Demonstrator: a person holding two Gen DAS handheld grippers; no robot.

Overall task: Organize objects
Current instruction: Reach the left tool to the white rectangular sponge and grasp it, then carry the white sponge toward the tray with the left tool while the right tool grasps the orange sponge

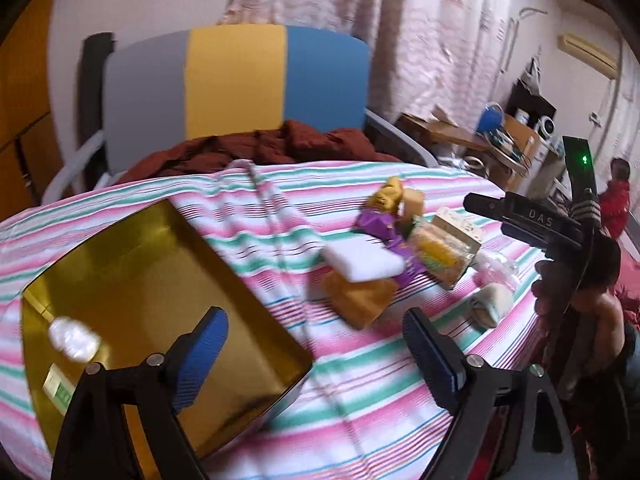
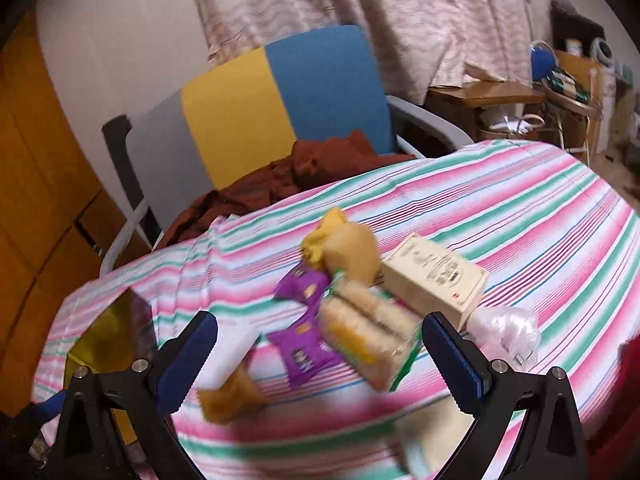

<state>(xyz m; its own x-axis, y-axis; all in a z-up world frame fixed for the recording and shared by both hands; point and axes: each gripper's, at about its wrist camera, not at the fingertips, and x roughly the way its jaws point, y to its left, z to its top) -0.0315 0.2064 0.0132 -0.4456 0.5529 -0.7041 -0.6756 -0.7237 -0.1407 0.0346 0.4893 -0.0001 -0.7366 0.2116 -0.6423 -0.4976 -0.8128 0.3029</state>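
Both hand-held grippers, left (image 1: pixel 316 354) and right (image 2: pixel 320 354), gape wide, empty; right one reads "DAS"

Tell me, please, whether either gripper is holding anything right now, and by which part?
Nothing is held: the left gripper and right gripper are both open and empty above the striped cloth.

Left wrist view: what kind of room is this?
Likely a lived-in home room: striped cloth-covered table, curtains, wall air conditioner, cluttered side desk.
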